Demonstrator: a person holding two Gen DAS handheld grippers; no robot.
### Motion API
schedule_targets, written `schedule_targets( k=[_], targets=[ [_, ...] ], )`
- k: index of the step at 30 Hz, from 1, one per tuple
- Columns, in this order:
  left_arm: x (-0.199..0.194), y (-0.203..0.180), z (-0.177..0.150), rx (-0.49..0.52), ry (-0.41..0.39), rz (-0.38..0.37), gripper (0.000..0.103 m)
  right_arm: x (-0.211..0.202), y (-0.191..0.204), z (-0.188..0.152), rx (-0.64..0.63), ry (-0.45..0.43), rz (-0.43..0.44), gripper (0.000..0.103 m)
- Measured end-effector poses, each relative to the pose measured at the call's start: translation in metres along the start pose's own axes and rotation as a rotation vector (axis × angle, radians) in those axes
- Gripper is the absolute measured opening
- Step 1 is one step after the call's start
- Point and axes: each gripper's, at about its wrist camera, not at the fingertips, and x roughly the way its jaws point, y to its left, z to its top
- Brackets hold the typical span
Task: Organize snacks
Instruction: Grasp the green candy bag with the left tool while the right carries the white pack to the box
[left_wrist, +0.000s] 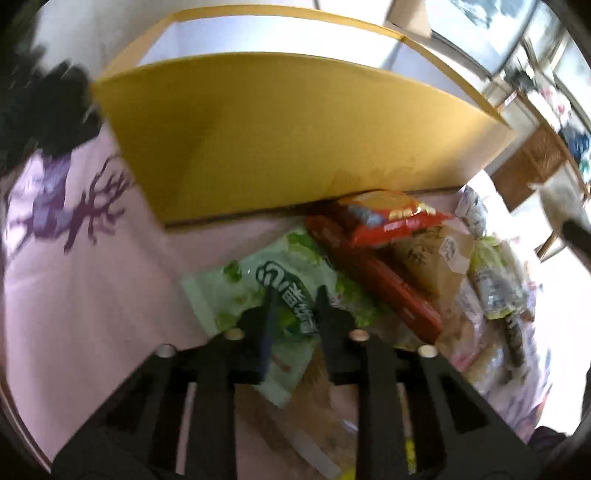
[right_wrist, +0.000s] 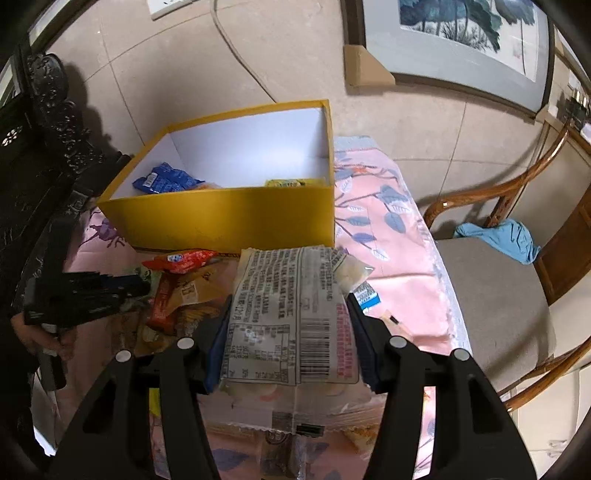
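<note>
Pink tablecloth (right_wrist: 399, 280), apparently clear beside yellow box (right_wrist: 229, 218).

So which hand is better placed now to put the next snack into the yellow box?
The right. Its gripper already holds a clear printed snack packet lifted in front of the open yellow box. The left gripper is only over the green snack bag on the table, nothing visibly lifted.

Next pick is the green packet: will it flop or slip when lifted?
The green packet looks like thin glossy film, so probably floppy and a bit slippery. It lies flat, so likely light. The left gripper is above it, jaws nearly together.
</note>
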Motion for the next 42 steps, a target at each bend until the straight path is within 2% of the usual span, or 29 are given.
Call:
schedule_targets(
  k=[2, 4, 5, 6, 8, 10, 13, 15, 16, 19, 21, 22, 23, 25, 26, 28, 29, 30, 32, 34, 37, 38, 42],
  targets=[
    [-0.003, -0.003, -0.009, 0.015, -0.014, 0.032, 0.019, -0.005, 0.002, -0.001, -0.001, -0.001, 0.018, 0.057],
    [-0.004, -0.010, -0.012, 0.065, -0.009, 0.077, 0.044, -0.014, 0.005, -0.002, -0.026, -0.017, 0.027, 0.057],
    [-0.005, -0.015, -0.013, 0.110, -0.003, 0.082, 0.072, -0.020, 0.007, -0.002, -0.045, -0.030, 0.024, 0.057],
    [-0.007, -0.024, -0.014, 0.169, -0.011, 0.097, 0.083, -0.023, 0.008, -0.002, -0.054, -0.036, 0.020, 0.057],
    [-0.016, -0.047, -0.015, 0.438, -0.080, 0.172, 0.083, -0.028, 0.006, -0.003, -0.058, -0.043, 0.004, 0.057],
    [-0.015, -0.058, -0.018, 0.664, -0.060, 0.185, 0.085, -0.030, 0.001, -0.003, -0.043, -0.041, -0.005, 0.057],
    [0.003, -0.052, -0.022, 0.844, 0.094, 0.124, 0.085, -0.028, -0.008, -0.006, -0.003, -0.028, -0.028, 0.057],
    [0.012, -0.042, -0.022, 0.878, 0.100, 0.092, 0.085, -0.024, -0.013, -0.011, 0.035, -0.010, -0.045, 0.057],
    [0.015, -0.039, -0.019, 0.867, 0.095, 0.065, 0.085, -0.022, -0.015, -0.014, 0.050, 0.000, -0.052, 0.057],
    [0.027, -0.021, -0.006, 0.750, 0.112, -0.043, 0.096, -0.017, -0.017, -0.023, 0.079, 0.023, -0.075, 0.057],
    [0.039, -0.006, -0.002, 0.651, 0.151, -0.098, 0.096, -0.014, -0.017, -0.028, 0.099, 0.040, -0.076, 0.057],
    [0.041, 0.002, 0.000, 0.589, 0.141, -0.140, 0.095, -0.013, -0.017, -0.030, 0.109, 0.045, -0.068, 0.057],
    [0.040, 0.004, -0.002, 0.568, 0.132, -0.146, 0.093, -0.013, -0.017, -0.031, 0.117, 0.049, -0.061, 0.057],
    [0.039, 0.003, -0.006, 0.545, 0.138, -0.136, 0.083, -0.014, -0.016, -0.033, 0.123, 0.045, -0.061, 0.057],
    [0.035, 0.003, -0.009, 0.530, 0.149, -0.141, 0.073, -0.015, -0.015, -0.033, 0.124, 0.035, -0.063, 0.057],
    [0.025, 0.000, -0.015, 0.476, 0.198, -0.120, 0.067, -0.017, -0.016, -0.033, 0.130, 0.021, -0.048, 0.057],
    [0.024, -0.002, -0.017, 0.466, 0.213, -0.096, 0.062, -0.018, -0.016, -0.033, 0.136, 0.015, -0.035, 0.057],
    [0.020, -0.008, -0.020, 0.475, 0.218, -0.035, 0.060, -0.019, -0.017, -0.034, 0.142, 0.008, -0.013, 0.057],
    [0.017, -0.010, -0.019, 0.429, 0.237, 0.018, 0.057, -0.019, -0.018, -0.034, 0.149, 0.010, 0.012, 0.057],
    [0.016, -0.012, -0.017, 0.338, 0.242, 0.034, 0.056, -0.021, -0.018, -0.033, 0.147, 0.002, 0.037, 0.057],
    [0.004, -0.024, -0.020, 0.285, 0.224, 0.059, 0.056, -0.029, -0.019, -0.024, 0.117, -0.034, 0.064, 0.057],
    [-0.002, -0.025, -0.022, 0.270, 0.211, 0.079, 0.056, -0.033, -0.020, -0.019, 0.097, -0.045, 0.066, 0.057],
    [-0.039, -0.009, -0.033, 0.061, 0.104, 0.104, 0.056, -0.050, -0.026, 0.003, 0.038, -0.091, 0.131, 0.057]
  ],
)
